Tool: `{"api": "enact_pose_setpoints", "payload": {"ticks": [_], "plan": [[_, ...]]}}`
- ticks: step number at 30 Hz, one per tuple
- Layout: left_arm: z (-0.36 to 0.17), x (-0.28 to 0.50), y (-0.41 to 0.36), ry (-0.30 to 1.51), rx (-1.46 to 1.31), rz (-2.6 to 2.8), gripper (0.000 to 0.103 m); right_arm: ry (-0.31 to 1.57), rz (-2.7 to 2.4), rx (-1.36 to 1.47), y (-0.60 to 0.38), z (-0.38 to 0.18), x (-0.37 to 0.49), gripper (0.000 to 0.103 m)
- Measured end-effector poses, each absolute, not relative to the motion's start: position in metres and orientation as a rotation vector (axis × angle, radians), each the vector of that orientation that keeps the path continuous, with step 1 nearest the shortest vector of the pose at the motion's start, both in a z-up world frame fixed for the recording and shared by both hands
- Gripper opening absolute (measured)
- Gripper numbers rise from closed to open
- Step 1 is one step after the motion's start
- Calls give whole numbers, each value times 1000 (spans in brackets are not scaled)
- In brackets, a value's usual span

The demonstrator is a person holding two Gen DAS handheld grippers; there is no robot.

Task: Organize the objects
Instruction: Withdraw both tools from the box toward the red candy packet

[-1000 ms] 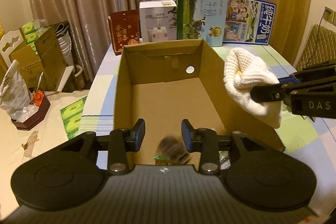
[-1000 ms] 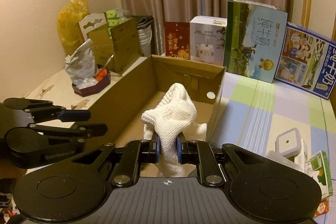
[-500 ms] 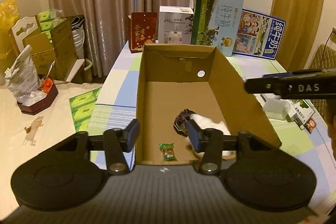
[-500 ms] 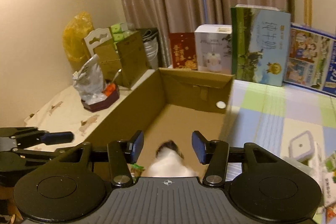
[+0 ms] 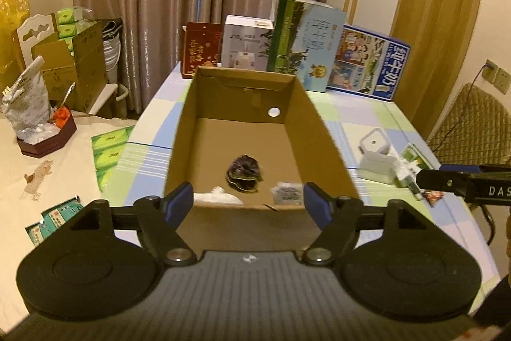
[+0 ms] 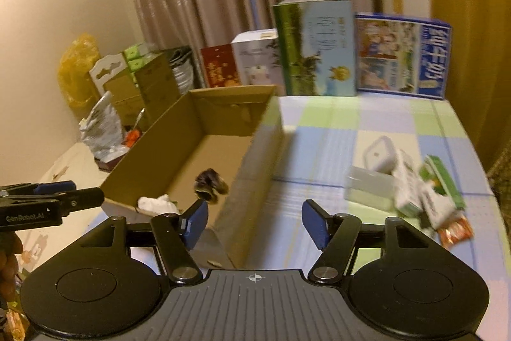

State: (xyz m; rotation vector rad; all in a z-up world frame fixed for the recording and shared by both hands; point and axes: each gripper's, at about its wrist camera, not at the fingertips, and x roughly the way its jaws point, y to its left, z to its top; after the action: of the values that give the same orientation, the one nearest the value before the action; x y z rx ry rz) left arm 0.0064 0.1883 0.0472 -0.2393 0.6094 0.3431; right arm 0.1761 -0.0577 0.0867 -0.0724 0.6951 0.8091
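An open cardboard box [image 5: 311,123] [image 6: 255,149] stands on the checked table. Inside lie a dark furry item [image 5: 243,171] [image 6: 209,181], a white knitted cloth [image 5: 217,197] [image 6: 158,204] near the front wall, and a small packet [image 5: 287,192]. My left gripper [image 5: 249,205] hangs open just in front of the box's near edge, nothing between its fingers. My right gripper [image 6: 254,221] is open and empty over the box's right front corner. Its tip shows in the left wrist view [image 5: 447,181]; the left gripper's tip shows in the right wrist view [image 6: 64,200].
Right of the box lie a white lidded container [image 5: 373,146] [image 6: 380,154], a clear tub [image 6: 370,186] and several small packets [image 6: 431,197]. Tall cartons [image 5: 303,43] line the table's back edge. Green packs [image 5: 110,146] and a snack tray [image 5: 44,136] sit at the left.
The right gripper opened and let the white knitted cloth fall into the box, then drew back to the right. The left gripper opened wider and pulled back from the box.
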Motion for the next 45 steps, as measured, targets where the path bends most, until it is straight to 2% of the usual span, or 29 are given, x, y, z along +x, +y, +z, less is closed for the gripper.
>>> {"api": "enact_pose_setpoints", "payload": {"ticks": [11,16,22,45], "plan": [[59,-4,139,595,-252,301,93,681,700,-27,-123,99,161,90],[60,6,114,593,-240,253,101,679,637,-5,-155,101,162,97],[60,19,86,602,-218,194,102,675,572,24,-188,102,165,101],[52,59,37,646,-201,104,102,687,444,105,-246,96,184,101]]}}
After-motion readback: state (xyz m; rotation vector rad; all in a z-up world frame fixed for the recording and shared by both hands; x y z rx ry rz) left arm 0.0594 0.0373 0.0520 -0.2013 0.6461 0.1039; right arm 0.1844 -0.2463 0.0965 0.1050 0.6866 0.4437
